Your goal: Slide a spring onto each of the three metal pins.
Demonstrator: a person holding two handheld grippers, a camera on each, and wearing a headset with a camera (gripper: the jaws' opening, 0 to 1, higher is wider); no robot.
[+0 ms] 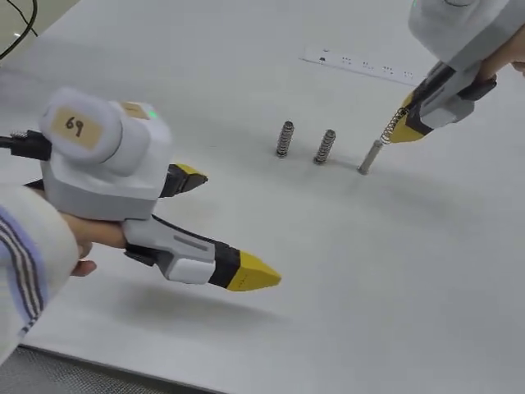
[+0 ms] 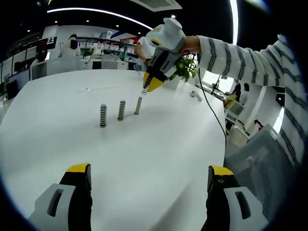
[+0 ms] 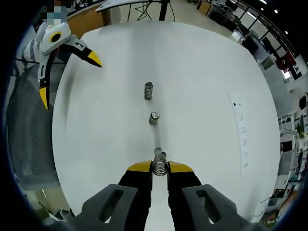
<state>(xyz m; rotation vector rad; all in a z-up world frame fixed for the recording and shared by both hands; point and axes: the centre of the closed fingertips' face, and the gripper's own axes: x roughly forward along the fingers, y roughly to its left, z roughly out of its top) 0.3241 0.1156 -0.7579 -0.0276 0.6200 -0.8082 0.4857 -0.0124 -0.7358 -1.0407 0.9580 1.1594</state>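
Note:
Three metal pins stand in a row on the white table (image 1: 344, 271). The left pin (image 1: 285, 139) and the middle pin (image 1: 325, 146) each wear a spring. The right pin (image 1: 370, 157) is bare along its visible length. My right gripper (image 1: 399, 129) hangs just above it, shut on a spring (image 1: 391, 125) whose lower end meets the pin's top; in the right gripper view the spring (image 3: 160, 166) sits between the yellow tips over the pin (image 3: 157, 144). My left gripper (image 1: 231, 226) hovers open at the near left, with nothing between its fingers (image 2: 77, 169).
A white power strip (image 1: 357, 64) lies at the table's far edge. A black cable (image 1: 20, 29) curls at the far left corner. People and shelves stand in the background of the left gripper view, beyond the table (image 2: 154, 139).

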